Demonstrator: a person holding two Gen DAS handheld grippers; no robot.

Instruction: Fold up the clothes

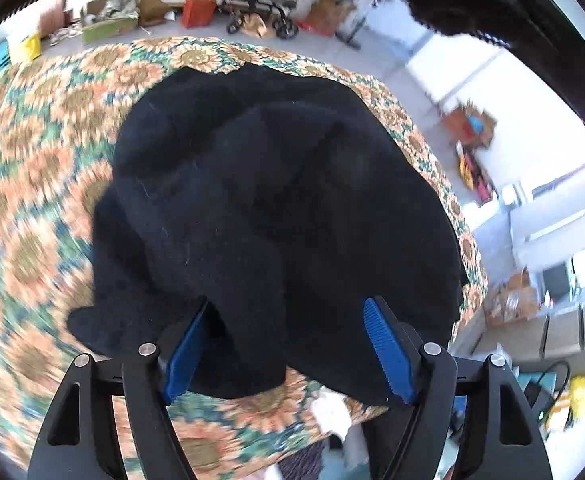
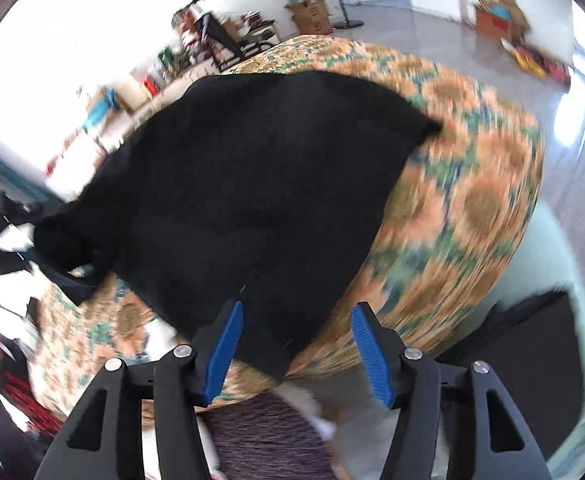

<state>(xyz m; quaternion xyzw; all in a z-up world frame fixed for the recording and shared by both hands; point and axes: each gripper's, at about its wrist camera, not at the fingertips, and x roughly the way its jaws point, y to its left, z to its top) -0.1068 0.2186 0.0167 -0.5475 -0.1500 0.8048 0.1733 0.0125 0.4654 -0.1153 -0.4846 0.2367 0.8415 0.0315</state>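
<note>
A black knit garment (image 1: 276,208) lies bunched on a table covered with a sunflower-print cloth (image 1: 32,184). My left gripper (image 1: 288,312) is open just above the garment's near edge, and a fold of the fabric sits between its blue pads without being pinched. In the right wrist view the same black garment (image 2: 252,184) spreads flat, one corner pointing toward the near table edge. My right gripper (image 2: 296,316) stands open over that corner, pads wide apart. The sunflower cloth (image 2: 472,208) is blurred by motion.
White and dark striped clothes (image 2: 268,432) lie below the table's near edge. A dark box (image 2: 532,360) stands at the right. Cardboard boxes (image 1: 112,20), a red bag (image 1: 198,12) and a wheeled frame (image 1: 260,8) clutter the floor beyond the table. More boxes (image 2: 500,16) sit far right.
</note>
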